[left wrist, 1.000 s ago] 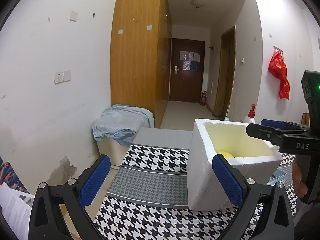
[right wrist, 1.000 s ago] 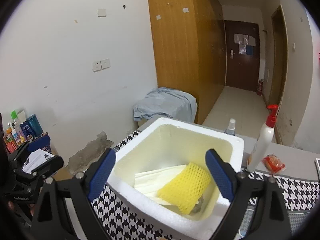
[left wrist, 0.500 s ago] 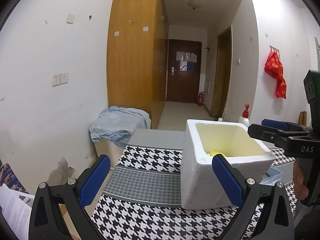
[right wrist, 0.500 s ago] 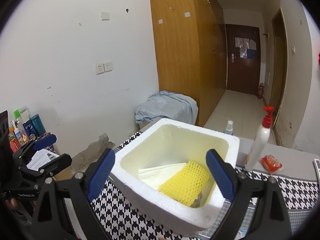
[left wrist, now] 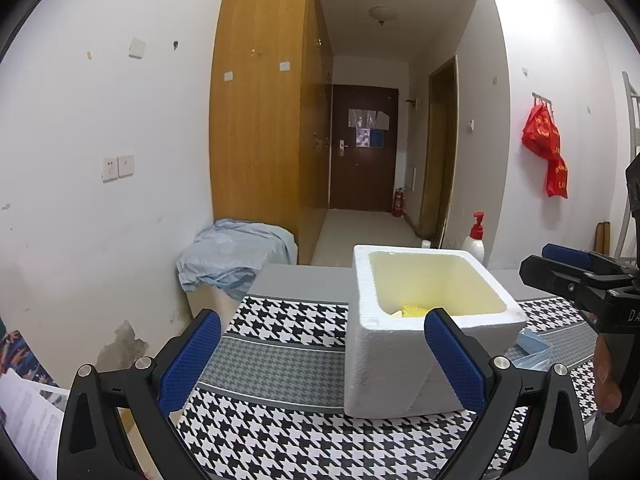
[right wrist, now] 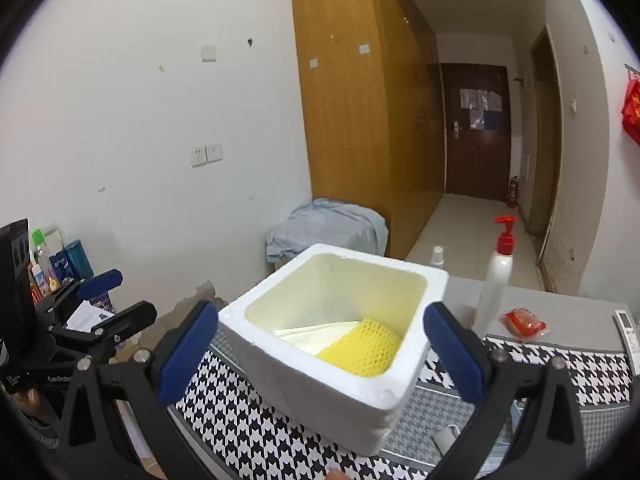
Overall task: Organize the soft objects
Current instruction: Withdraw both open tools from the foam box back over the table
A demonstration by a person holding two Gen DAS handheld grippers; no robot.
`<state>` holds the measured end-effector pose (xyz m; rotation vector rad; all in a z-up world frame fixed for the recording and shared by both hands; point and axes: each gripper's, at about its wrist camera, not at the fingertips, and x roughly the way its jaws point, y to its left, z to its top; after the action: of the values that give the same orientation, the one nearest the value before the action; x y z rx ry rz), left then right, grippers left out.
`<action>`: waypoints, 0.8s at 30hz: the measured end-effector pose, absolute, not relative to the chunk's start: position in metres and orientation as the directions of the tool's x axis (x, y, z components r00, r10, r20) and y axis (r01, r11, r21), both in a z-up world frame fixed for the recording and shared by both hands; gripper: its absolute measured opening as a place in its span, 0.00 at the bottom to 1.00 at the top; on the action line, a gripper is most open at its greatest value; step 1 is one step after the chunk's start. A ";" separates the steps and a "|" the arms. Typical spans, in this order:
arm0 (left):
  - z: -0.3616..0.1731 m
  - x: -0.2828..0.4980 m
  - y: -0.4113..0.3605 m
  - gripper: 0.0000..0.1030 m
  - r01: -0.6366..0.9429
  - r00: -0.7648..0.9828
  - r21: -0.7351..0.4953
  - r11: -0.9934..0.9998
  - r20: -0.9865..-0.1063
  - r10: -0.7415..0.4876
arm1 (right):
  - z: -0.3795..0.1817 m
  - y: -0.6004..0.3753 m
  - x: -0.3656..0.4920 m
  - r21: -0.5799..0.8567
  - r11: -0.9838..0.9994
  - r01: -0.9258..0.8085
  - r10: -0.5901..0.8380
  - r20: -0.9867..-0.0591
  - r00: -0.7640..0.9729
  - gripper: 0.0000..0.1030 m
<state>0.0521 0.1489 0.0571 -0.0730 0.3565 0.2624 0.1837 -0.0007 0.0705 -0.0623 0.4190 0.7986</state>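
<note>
One white foam box (right wrist: 332,344) stands open-topped on the houndstooth cloth (left wrist: 280,364) covering the table. Inside it, seen from the right wrist, lie one yellow foam net sleeve (right wrist: 362,346) and one white sheet (right wrist: 316,336) beneath it; the sleeve leans against the near right inner wall. From the left wrist only a sliver of the yellow sleeve (left wrist: 414,311) shows over the rim, the rest hidden by the box's near wall. A small dark item under the sleeve cannot be made out. The left gripper (left wrist: 322,354) is spread wide with nothing between its two blue pads, held low over the cloth left of the box (left wrist: 404,364). The right gripper (right wrist: 322,350) is likewise spread wide and empty, its pads flanking the box in view without touching it. Behind the box: one white pump bottle with a red top (right wrist: 496,276), one small spray bottle (right wrist: 437,257) mostly hidden by the rim, one red packet (right wrist: 524,322), and one remote (right wrist: 628,336) cut off at the frame edge. Pale blue items (left wrist: 530,346) lie right of the box, partly covered by the left gripper's finger; their count is unclear. One blue-grey cloth (left wrist: 236,252) drapes a bin by the wardrobe.
</note>
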 end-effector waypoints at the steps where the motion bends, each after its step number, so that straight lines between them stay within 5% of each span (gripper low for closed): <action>1: 0.058 0.052 0.146 0.99 -0.265 0.905 -0.023 0.964 -0.351 0.241 | 0.070 -0.002 0.183 0.106 0.699 -0.707 0.684 -0.388 0.618 1.00; 24: 0.052 0.039 0.098 0.99 -0.264 0.914 -0.014 0.965 -0.325 0.245 | 0.055 -0.040 0.147 0.074 0.673 -0.736 0.708 -0.353 0.612 1.00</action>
<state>0.0393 0.0979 0.0518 -0.0584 0.3268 0.2620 0.1470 -0.0399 0.0546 -0.0816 0.3712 0.8339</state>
